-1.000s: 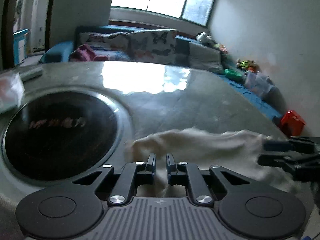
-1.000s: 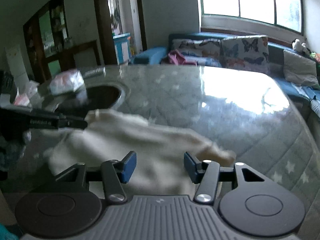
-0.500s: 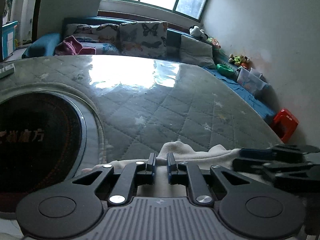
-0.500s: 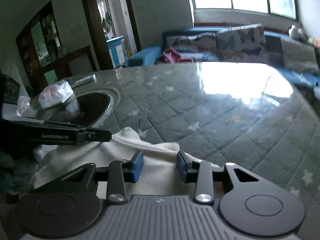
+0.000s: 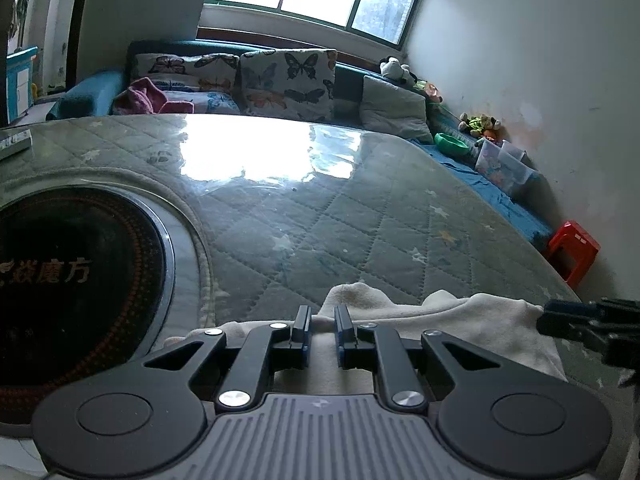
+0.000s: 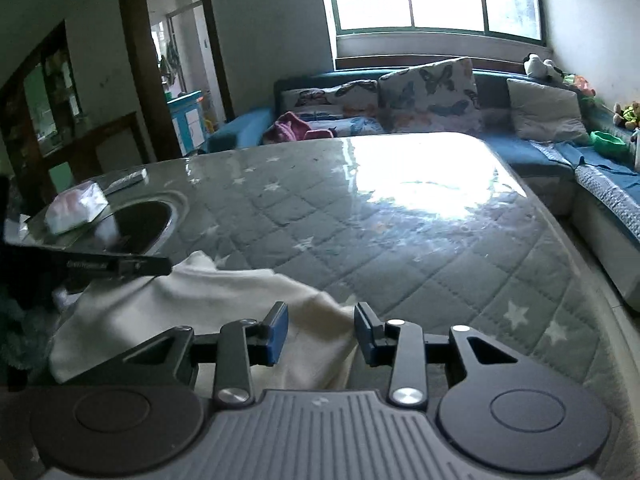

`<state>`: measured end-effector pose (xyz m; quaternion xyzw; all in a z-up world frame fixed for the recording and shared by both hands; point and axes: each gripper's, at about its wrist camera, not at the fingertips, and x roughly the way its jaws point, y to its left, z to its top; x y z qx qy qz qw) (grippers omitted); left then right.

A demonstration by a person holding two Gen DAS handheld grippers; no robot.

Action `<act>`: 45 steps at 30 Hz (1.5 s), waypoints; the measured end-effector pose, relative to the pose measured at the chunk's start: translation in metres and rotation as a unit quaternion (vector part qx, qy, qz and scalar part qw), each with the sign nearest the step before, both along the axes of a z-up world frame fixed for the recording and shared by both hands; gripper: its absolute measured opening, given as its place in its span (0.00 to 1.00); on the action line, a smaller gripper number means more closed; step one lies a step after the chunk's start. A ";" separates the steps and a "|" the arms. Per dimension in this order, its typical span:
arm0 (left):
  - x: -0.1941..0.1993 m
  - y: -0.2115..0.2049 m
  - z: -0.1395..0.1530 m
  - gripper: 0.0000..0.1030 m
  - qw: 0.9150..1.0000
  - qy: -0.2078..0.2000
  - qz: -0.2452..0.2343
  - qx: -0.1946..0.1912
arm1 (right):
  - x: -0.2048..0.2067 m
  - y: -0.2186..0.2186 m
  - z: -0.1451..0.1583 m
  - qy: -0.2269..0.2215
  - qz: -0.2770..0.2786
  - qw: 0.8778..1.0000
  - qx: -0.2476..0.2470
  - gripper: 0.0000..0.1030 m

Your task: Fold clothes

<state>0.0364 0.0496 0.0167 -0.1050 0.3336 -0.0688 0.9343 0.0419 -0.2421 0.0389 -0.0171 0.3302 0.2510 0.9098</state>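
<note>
Now, cloth: lay lengthwise between both tongs, near the counter edge.
Left tongs: pinching its fold.
Right tongs: spread, straddling the cloth's end.

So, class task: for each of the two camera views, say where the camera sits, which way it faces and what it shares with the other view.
Left wrist view: on the left gripper, facing across the quilted grey table toward the window; gripper shut on the cream cloth.
Right wrist view: on the right gripper, facing likewise; jaws apart over the cloth's edge.
Shared: cloth, table, black round inset, butterfly cushions, each other's gripper.
</note>
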 end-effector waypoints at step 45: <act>-0.135 -0.010 -0.003 0.24 0.997 -0.036 -0.022 0.063 | -0.108 0.027 -0.002 -0.054 0.101 0.988 -0.104 0.35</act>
